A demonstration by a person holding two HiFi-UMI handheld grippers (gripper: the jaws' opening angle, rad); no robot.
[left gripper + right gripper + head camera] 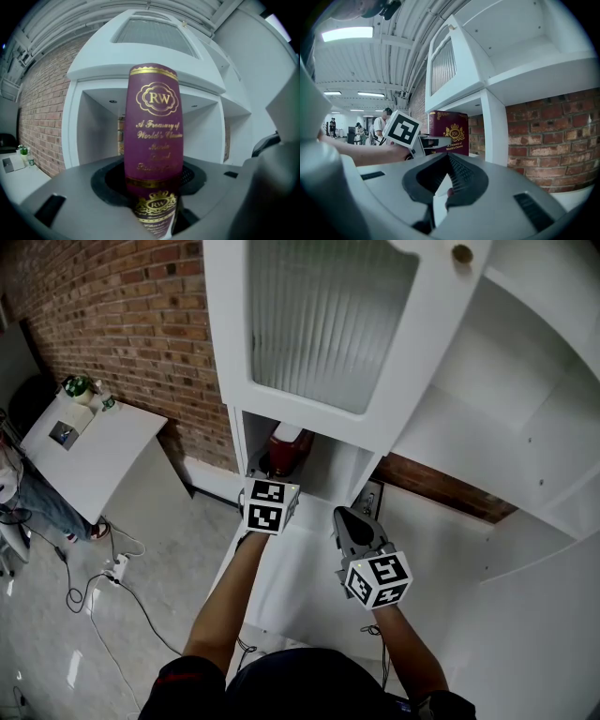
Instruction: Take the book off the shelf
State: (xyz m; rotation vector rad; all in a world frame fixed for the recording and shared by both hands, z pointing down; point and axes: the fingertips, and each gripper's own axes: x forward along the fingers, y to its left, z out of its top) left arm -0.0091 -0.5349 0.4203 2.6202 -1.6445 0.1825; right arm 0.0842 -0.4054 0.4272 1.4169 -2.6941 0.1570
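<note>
We are gripping the maroon book (152,126) by its spine with the left gripper (274,474), jaws clamped on both covers. The book is standing upright in the white shelf's (330,476) open compartment, under the glass door (323,320). Our right gripper (448,157) is hovering just beside it, jaws pressed together, empty

The book (152,122) has a smooth maroon cover with a faint sheen and glossy gold foil lettering. The shelf (302,568) is smooth white-painted board, its door pane (323,315) is ribbed frosted glass, and the wall (122,324) is rough matt brick.
</note>
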